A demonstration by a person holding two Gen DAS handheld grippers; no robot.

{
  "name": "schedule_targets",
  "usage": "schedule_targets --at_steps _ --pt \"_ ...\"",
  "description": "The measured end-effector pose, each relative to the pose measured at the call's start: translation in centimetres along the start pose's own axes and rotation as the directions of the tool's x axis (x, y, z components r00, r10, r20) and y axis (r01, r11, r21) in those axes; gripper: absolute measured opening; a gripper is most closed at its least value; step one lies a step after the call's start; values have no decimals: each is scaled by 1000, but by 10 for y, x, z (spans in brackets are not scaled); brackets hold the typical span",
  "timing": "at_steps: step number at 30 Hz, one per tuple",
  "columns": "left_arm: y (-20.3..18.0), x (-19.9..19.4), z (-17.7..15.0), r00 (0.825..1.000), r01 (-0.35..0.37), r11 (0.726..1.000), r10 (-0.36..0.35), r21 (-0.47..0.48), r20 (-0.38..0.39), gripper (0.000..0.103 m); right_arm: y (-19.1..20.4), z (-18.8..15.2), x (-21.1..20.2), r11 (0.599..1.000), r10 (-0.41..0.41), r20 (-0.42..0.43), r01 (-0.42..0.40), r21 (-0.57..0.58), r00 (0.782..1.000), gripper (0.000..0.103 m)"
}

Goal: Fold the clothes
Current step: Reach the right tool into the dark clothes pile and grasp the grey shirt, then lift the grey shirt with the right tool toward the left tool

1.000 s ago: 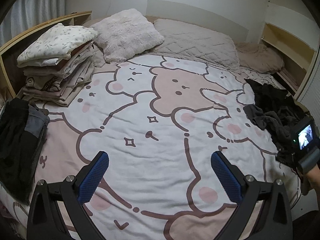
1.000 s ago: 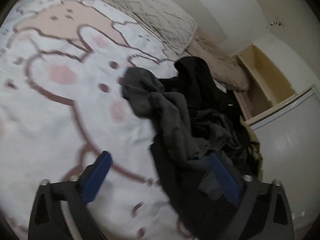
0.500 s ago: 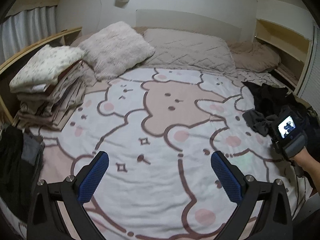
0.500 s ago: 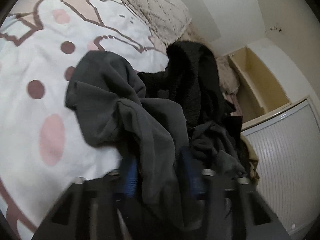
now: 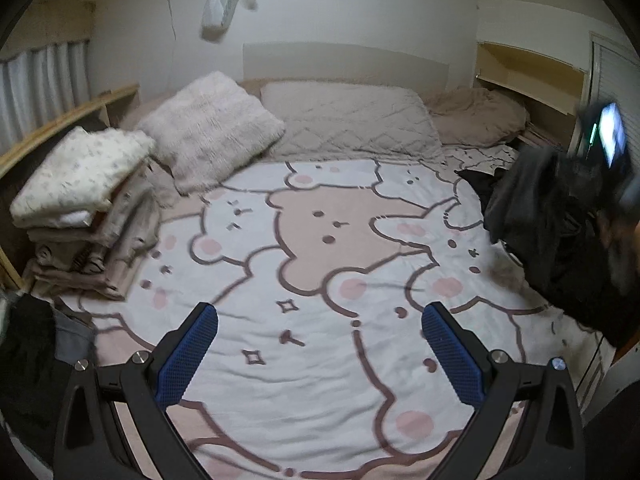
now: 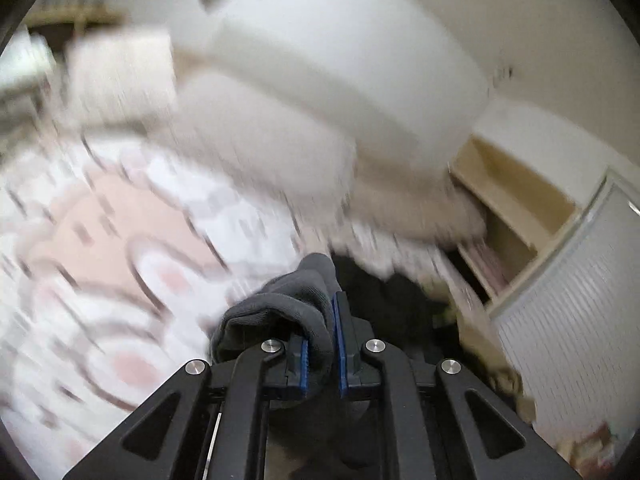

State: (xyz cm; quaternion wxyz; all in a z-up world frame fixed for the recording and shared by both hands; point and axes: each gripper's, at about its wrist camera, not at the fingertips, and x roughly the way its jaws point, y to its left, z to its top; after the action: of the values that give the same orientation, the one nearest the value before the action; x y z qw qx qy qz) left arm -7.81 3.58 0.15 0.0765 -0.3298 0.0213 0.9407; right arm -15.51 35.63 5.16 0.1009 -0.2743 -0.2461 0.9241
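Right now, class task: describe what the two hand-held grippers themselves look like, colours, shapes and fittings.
Each hand-held gripper, the left and the right, has a black angular frame with triangular cut-outs, silver round bolts at the joints, and two fingers faced with blue textured pads. In the left view, the right unit carries a small lit screen.

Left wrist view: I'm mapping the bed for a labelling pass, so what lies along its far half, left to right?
Stack of folded clothes → fluffy pillow → quilted pillow → beige pillow → dark garment lifted in the right gripper.

Motion blur smears the bed [image 6: 120, 240] across the right wrist view; at three o'clock in the left view, the right hand-held gripper [image 5: 608, 140] is blurred.
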Motion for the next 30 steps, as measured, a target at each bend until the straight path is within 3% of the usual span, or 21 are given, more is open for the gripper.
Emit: schedule_targets --at_steps 3,6,10,12,14,16,18,20,23,27,28,29,30 --pt "16 -15 -1 999 -12 1000 13 -27 36 103 13 54 -62 992 121 148 -125 19 982 11" --pt "34 -32 -2 997 -25 998 30 -63 78 103 27 103 -119 962 261 276 -274 7 925 11" --pt "64 -60 -3 984 -68 992 84 -103 160 103 50 145 -160 904 388 340 -426 41 856 11" --pt "80 -71 -6 975 -88 988 111 -124 193 103 62 147 -152 866 451 298 -493 81 841 11" --pt "93 -72 -10 975 -91 983 119 -157 185 103 79 132 -127 817 532 198 -560 134 823 11" --pt "106 -71 -15 977 -92 977 125 -191 173 103 102 106 -97 782 589 82 -593 192 804 11" --pt "113 -65 -19 983 -83 974 115 -212 145 103 130 68 -60 779 609 -59 -583 231 791 11" --pt "116 -55 -22 988 -72 973 100 -220 115 103 156 19 -29 812 577 -196 -530 246 793 11" --pt "111 -45 -27 992 -69 975 89 -209 85 103 175 -38 8 861 506 -328 -445 244 798 11" --pt "101 -31 -31 996 -60 980 71 -189 52 103 163 -86 39 914 397 -387 -324 243 832 14" --pt "98 -28 -33 997 -58 981 67 -184 43 103 156 -91 44 918 383 -390 -299 261 837 29" --pt "97 -26 -33 997 -54 982 62 -182 37 103 149 -96 50 920 371 -392 -274 281 842 72" --pt "95 -24 -34 998 -50 982 57 -179 31 103 142 -102 56 921 358 -395 -250 300 846 92"
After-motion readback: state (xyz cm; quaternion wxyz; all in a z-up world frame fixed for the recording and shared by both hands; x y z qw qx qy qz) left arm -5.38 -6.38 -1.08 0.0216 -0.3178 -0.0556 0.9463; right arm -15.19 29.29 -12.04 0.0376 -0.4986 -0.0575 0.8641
